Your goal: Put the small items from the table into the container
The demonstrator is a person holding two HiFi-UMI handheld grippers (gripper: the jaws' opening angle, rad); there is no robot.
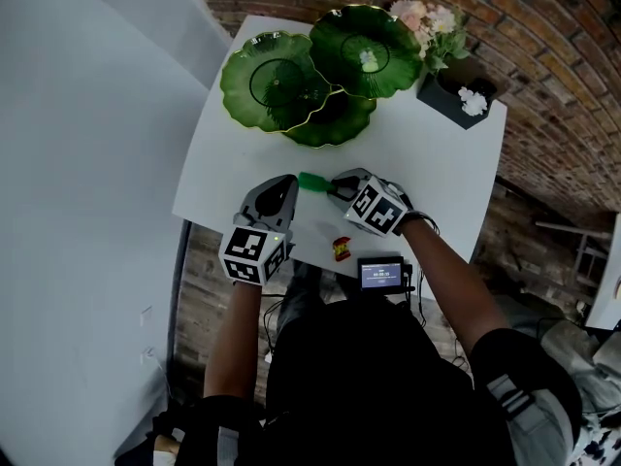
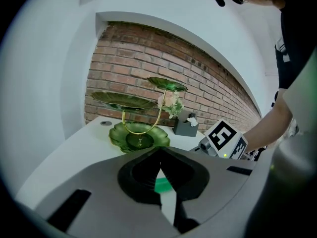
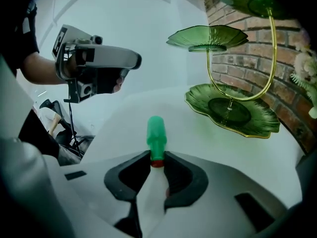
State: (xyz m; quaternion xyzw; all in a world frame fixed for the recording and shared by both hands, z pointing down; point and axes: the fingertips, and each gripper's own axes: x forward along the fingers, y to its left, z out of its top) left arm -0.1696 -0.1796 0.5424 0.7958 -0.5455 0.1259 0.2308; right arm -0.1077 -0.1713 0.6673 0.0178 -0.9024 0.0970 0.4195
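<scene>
Right gripper view: the right claw (image 3: 157, 158) is clamped on the neck of a green-capped bottle (image 3: 156, 133), near the front edge of the table (image 3: 124, 118). The left claw (image 2: 159, 158) is closed on nothing, just beside the cap. A small red item (image 1: 342, 249) lies at the front edge. A green stand (image 1: 301, 85) is at the far edge.

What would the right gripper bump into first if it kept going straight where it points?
The green-capped bottle is already between the right gripper's jaws. Past its cap, it would probably hit the white table, short of the green leaf stand; depth is unclear.
</scene>
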